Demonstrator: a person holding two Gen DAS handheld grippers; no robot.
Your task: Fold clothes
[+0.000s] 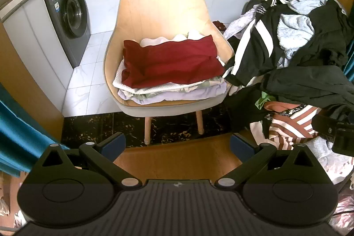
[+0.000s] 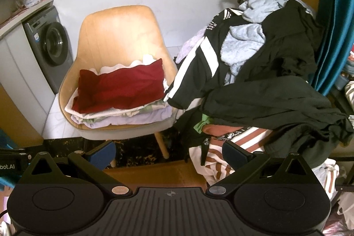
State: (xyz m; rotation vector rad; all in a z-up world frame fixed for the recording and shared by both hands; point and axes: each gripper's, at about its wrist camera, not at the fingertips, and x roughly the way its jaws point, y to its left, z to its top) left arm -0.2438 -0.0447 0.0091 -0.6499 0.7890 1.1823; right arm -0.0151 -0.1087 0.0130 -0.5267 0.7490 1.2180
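Ahead, we see a tan chair (image 1: pixel 159 14) carrying a folded stack topped by a dark red garment (image 1: pixel 172 62). Just beside it on the right, an unfolded heap of clothes (image 1: pixel 298 48) spills toward us, a black jacket with white stripes (image 2: pixel 199 72) overhanging the chair's edge. A washing machine (image 1: pixel 70 19) stands far left. Our left claw (image 1: pixel 178 146) and right claw (image 2: pixel 169 153) both gape wide, empty, short of the laundry.

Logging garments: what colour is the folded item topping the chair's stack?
Dark red, clearest in the left wrist view.
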